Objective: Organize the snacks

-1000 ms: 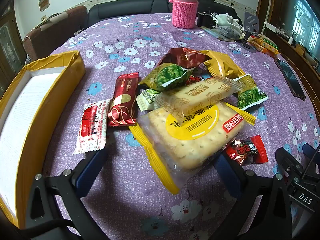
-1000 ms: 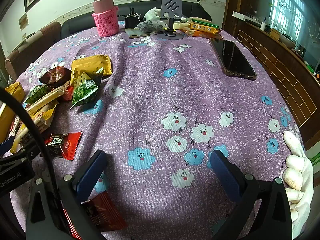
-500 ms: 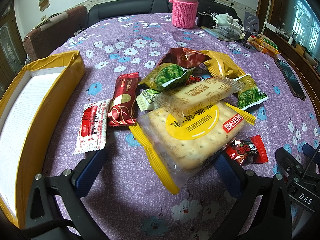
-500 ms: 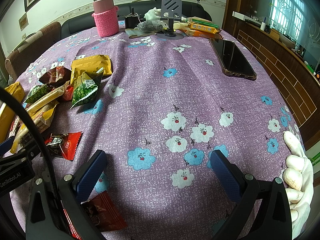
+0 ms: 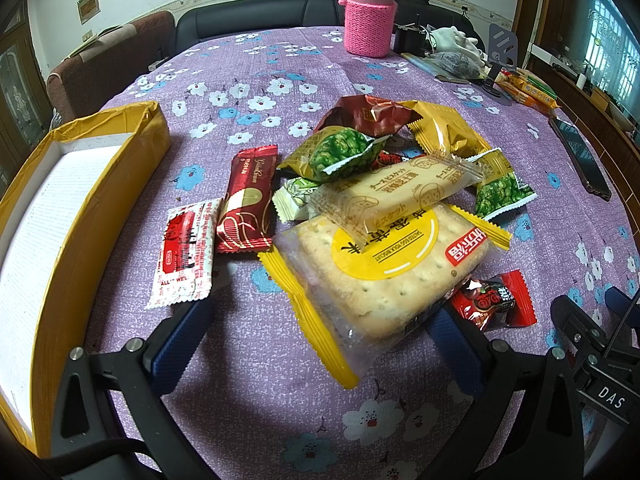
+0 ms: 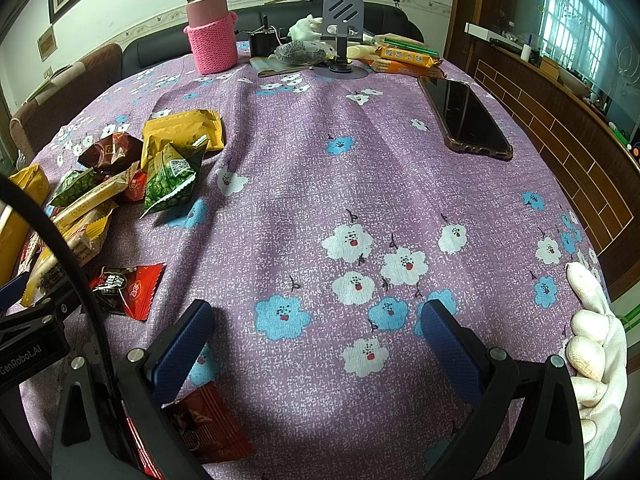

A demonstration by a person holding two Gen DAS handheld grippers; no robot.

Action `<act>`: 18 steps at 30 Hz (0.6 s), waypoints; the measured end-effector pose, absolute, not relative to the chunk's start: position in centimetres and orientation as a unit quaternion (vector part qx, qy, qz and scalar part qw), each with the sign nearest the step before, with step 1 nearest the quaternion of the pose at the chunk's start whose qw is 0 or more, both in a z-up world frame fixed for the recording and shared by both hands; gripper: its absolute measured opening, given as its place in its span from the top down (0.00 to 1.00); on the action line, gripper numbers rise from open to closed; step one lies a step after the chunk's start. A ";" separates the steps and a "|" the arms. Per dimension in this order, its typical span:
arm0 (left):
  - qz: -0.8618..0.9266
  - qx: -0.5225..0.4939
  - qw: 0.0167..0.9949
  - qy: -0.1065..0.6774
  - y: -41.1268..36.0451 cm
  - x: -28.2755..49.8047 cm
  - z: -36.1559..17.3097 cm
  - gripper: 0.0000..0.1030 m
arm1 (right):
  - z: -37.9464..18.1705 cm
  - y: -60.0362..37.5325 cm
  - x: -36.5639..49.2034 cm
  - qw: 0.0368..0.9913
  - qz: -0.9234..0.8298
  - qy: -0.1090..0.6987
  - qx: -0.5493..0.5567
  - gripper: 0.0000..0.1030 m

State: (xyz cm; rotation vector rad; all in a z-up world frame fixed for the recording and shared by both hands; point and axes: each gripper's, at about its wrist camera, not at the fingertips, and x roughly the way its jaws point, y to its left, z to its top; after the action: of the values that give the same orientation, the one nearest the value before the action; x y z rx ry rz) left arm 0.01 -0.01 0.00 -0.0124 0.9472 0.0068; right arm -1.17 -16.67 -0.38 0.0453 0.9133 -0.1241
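A pile of snack packets lies on the purple flowered tablecloth. In the left wrist view my left gripper (image 5: pixel 320 320) is open, its jaws either side of the near end of a large yellow-edged cracker pack (image 5: pixel 384 264). A long biscuit bar (image 5: pixel 396 196), green pea packets (image 5: pixel 340 152), a dark red chocolate bar (image 5: pixel 248 200), a red-white sachet (image 5: pixel 186 256) and a small red candy (image 5: pixel 496 300) lie around it. A yellow box (image 5: pixel 60 216) with a white inside stands at the left. My right gripper (image 6: pixel 316 336) is open and empty over bare cloth.
A pink-sleeved flask (image 5: pixel 370 12) stands at the far edge. A phone (image 6: pixel 464 116), a phone stand (image 6: pixel 342 40) and orange snack packs (image 6: pixel 408 58) lie at the far right. A dark red packet (image 6: pixel 204 424) lies under my right gripper's left finger. A white-gloved hand (image 6: pixel 592 344) shows at the right.
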 end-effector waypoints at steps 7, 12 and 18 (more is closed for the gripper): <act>0.000 -0.004 0.889 0.458 0.1 0.0 0.0 0.00 | -0.4 -16.7 -1.2 0.895 -0.060 0.441 0.022 0.00; -0.023 0.009 0.878 0.478 -0.1 -0.1 0.0 0.00 | -0.4 -16.7 -1.2 0.895 -0.060 0.441 0.022 0.00; -0.050 0.026 0.856 0.513 -0.3 -0.5 0.4 0.00 | -0.4 -16.7 -1.1 0.895 -0.060 0.441 0.023 0.00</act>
State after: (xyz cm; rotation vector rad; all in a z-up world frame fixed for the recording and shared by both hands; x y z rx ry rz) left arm -0.54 -0.32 0.36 0.0539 1.0782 -0.1059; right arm -1.15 -16.68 -0.37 0.0467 0.9134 -0.1243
